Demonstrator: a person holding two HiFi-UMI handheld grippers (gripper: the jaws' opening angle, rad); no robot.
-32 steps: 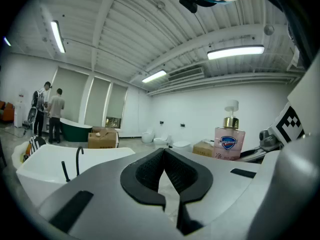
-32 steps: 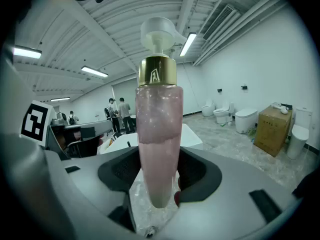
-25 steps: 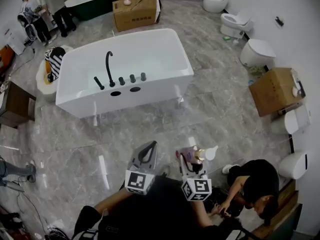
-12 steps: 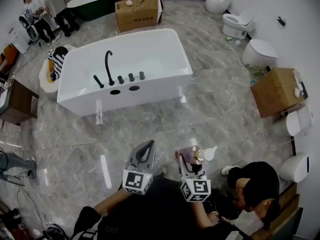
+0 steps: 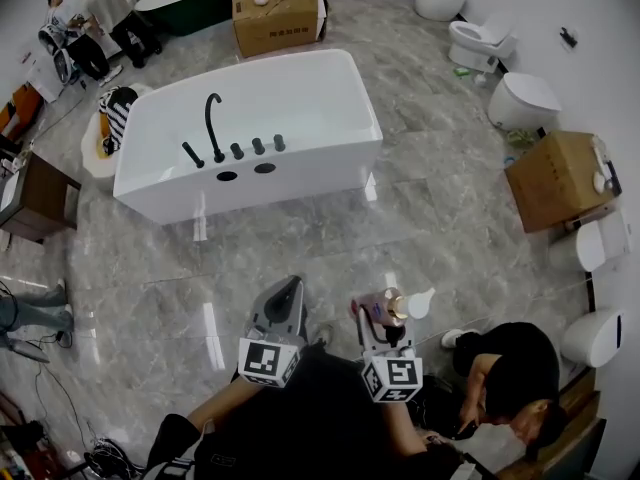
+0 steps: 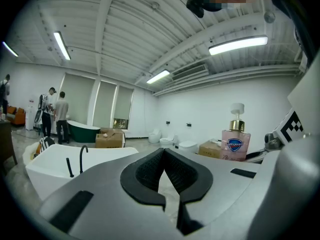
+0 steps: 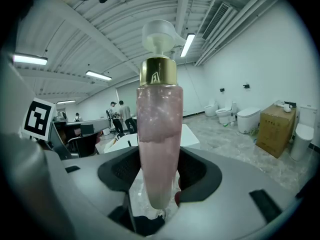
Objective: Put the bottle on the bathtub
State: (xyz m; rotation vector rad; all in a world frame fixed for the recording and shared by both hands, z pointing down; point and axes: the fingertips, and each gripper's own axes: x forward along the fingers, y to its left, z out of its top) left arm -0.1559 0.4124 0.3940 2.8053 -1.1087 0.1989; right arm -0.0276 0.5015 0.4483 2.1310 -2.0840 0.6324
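A pink soap bottle (image 5: 386, 309) with a gold collar and a white pump stands upright in my right gripper (image 5: 374, 315), low in the head view. In the right gripper view the bottle (image 7: 159, 129) fills the middle, with my right gripper (image 7: 159, 181) shut on its lower body. My left gripper (image 5: 288, 290) hangs beside it, shut and empty. The left gripper view shows my left gripper (image 6: 162, 159) with its pads meeting, and the bottle (image 6: 235, 143) off to the right. The white bathtub (image 5: 300, 178) with a black faucet (image 5: 211, 120) stands well ahead across the marble floor.
Cardboard boxes sit behind the tub (image 5: 275, 13) and at the right (image 5: 555, 178). Toilets (image 5: 525, 98) line the right wall. A person in black (image 5: 505, 363) crouches at lower right. Two people (image 5: 100, 13) stand at the back left by a dark green tub (image 5: 185, 3). A wooden cabinet (image 5: 35, 198) is at left.
The bathtub has slid slightly up and left in the head view as the view shifted. Both grippers keep their stance, the right one still holding the bottle.
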